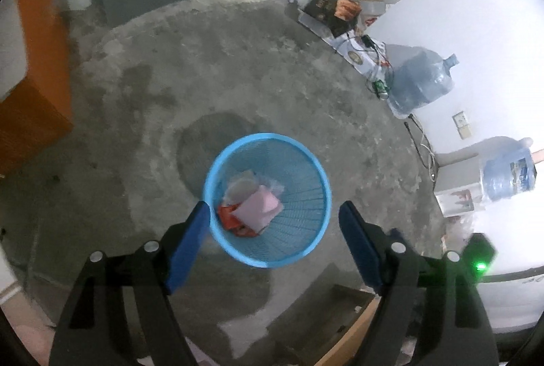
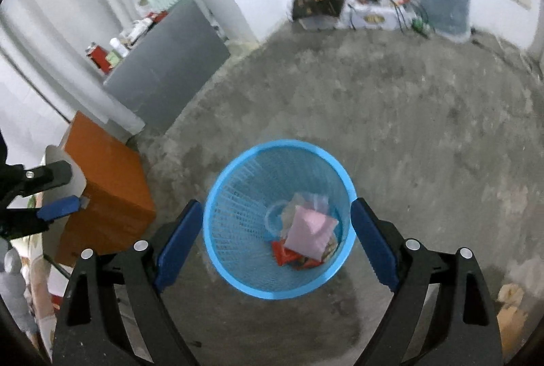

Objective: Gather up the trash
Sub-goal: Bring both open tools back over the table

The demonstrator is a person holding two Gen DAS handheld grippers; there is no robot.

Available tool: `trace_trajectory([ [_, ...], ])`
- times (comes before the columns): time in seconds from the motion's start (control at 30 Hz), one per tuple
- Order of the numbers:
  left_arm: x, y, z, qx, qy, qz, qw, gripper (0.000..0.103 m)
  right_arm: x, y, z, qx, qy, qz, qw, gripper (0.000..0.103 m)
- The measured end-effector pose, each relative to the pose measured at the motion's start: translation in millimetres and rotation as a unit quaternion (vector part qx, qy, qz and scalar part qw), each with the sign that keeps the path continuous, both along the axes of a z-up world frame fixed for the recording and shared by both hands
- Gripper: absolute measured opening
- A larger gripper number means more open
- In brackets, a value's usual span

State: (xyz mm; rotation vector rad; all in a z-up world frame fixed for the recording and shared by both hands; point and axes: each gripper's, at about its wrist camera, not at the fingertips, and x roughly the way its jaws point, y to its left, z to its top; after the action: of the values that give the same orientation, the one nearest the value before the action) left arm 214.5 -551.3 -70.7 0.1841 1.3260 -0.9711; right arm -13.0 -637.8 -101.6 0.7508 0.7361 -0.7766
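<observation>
both grippers over blue bin (image 1: 319, 192)
left gripper (image 1: 273, 209) and right gripper (image 2: 277, 208) released, empty; pink packet (image 2: 307, 233) lies inside.

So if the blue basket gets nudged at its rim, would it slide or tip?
Probably tips or skids easily: the basket is thin open mesh, likely light, holding only a pink packet and wrappers. It narrows toward its base, so a rim push may topple it. The concrete floor looks rough, resisting sliding.
</observation>
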Motion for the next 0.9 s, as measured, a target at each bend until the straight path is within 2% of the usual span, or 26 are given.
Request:
trace_trajectory([
  [0.17,18.2,45.4,23.8,-0.011,-0.003,0.016,0.9998,0.076,15.3,27.9,41.6,-0.049,-0.017,0.056,0.997,0.084],
  [0.3,33.1,97.1,64.3,-0.029,-0.021,0.018,0.9992,0.076,31.6,52.2,75.3,-0.067,-0.044,0.114,0.99,0.084],
  [0.43,44.6,157.0,108.2,-0.044,-0.05,0.026,0.9974,0.076,48.5,81.8,108.3,-0.08,-0.077,0.171,0.979,0.084],
  [0.53,53.0,211.6,140.2,-0.052,-0.077,0.046,0.9947,0.076,65.0,110.6,131.0,-0.097,-0.096,0.221,0.966,0.084],
  [0.63,62.4,272.0,166.5,-0.063,-0.098,0.077,0.9903,0.076,83.0,147.0,151.8,-0.119,-0.113,0.286,0.944,0.086],
  [0.73,71.9,332.2,184.1,-0.064,-0.117,0.116,0.9842,0.076,101.4,187.7,169.5,-0.134,-0.126,0.364,0.913,0.087],
  [0.8,80.0,366.9,187.2,-0.057,-0.122,0.145,0.9802,0.076,117.3,219.7,177.6,-0.134,-0.135,0.429,0.883,0.088],
  [0.9,94.3,415.4,178.0,-0.044,-0.114,0.187,0.9748,0.076,138.5,260.3,179.3,-0.139,-0.133,0.488,0.851,0.088],
])
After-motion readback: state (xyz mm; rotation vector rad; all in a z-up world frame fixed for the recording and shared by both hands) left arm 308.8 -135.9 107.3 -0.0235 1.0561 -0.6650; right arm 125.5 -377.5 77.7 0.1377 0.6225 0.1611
